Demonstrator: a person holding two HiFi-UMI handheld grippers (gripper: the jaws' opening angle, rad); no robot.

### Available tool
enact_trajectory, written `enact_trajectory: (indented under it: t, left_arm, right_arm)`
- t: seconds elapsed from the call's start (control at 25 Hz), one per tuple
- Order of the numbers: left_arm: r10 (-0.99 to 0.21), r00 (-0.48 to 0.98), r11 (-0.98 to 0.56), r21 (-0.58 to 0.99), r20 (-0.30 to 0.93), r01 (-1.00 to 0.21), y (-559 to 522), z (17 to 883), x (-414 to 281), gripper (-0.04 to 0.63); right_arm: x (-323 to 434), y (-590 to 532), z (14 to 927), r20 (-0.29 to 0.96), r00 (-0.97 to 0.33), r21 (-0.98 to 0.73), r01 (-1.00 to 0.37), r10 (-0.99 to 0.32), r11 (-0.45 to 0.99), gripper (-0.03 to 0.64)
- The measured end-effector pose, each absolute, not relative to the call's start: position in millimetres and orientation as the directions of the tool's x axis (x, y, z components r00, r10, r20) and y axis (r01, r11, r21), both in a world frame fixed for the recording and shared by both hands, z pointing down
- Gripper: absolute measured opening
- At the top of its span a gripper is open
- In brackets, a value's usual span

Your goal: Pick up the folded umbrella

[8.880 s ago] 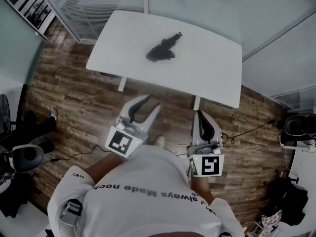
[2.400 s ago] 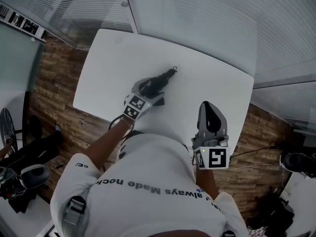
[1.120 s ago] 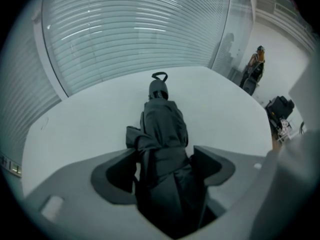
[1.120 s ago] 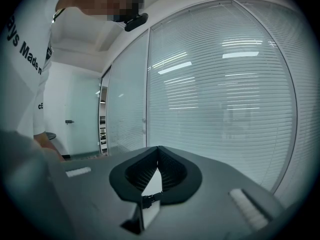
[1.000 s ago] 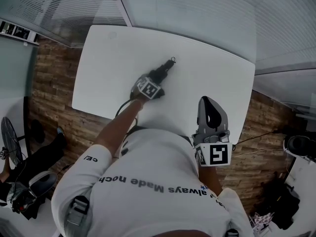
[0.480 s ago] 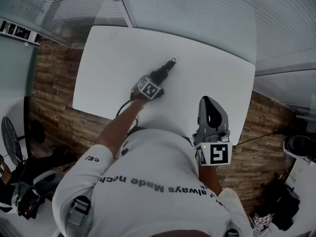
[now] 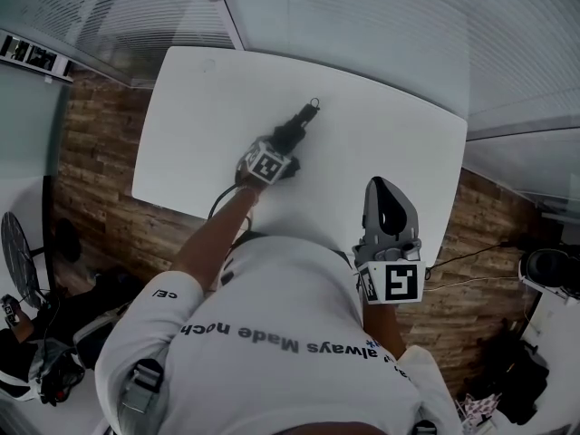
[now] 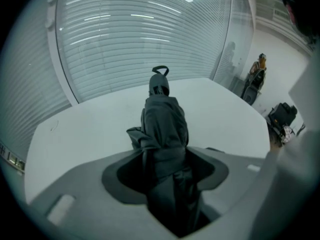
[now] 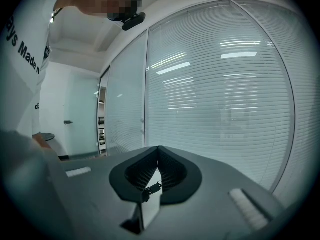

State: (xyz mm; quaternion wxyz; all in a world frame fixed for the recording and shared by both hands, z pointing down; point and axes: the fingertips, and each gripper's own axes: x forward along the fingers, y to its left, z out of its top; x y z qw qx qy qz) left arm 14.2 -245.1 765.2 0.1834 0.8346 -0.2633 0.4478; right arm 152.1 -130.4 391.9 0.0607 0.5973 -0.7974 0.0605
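The folded umbrella (image 7: 293, 135) is dark grey, with a black handle and a wrist loop at its far end. My left gripper (image 7: 282, 149) is shut on its bunched fabric over the middle of the white table (image 7: 195, 116). Its jaws have just been closing with the umbrella between them. In the left gripper view the umbrella (image 8: 163, 123) fills the gap between the jaws of the left gripper (image 8: 166, 160), and its handle points away from me. My right gripper (image 7: 381, 187) hangs over the table's near right edge, shut and holding nothing. In the right gripper view its tips (image 9: 158, 151) meet.
Glass walls with blinds (image 7: 362, 25) run behind the table. Brown wood floor (image 7: 100, 179) lies on the left, with dark chairs and gear (image 7: 36, 370) at the lower left. In the left gripper view a distant person (image 8: 260, 64) and a black bag (image 8: 282, 116) are at the right.
The left gripper and the umbrella have risen a little off the table, and the handle's end now sits slightly further up the head view. The right gripper has not moved.
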Motion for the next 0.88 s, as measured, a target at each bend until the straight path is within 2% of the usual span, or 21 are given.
enact_trajectory:
  t: [0.44, 0.88]
  left_arm:
    - [-0.418, 0.564, -0.750, 0.079, 0.712, -0.657, -269, 682, 20, 0.244]
    - [-0.572, 0.655, -0.735, 0.046, 0.493, -0.676, -274, 563, 26, 0.244]
  right_arm:
    - [149, -133, 390, 0.160, -0.286, -0.026, -0.958, -0.945, 0.286, 0.002]
    - [146, -125, 385, 0.150, -0.287, -0.016, -0.958, -0.946, 0.288, 0.002]
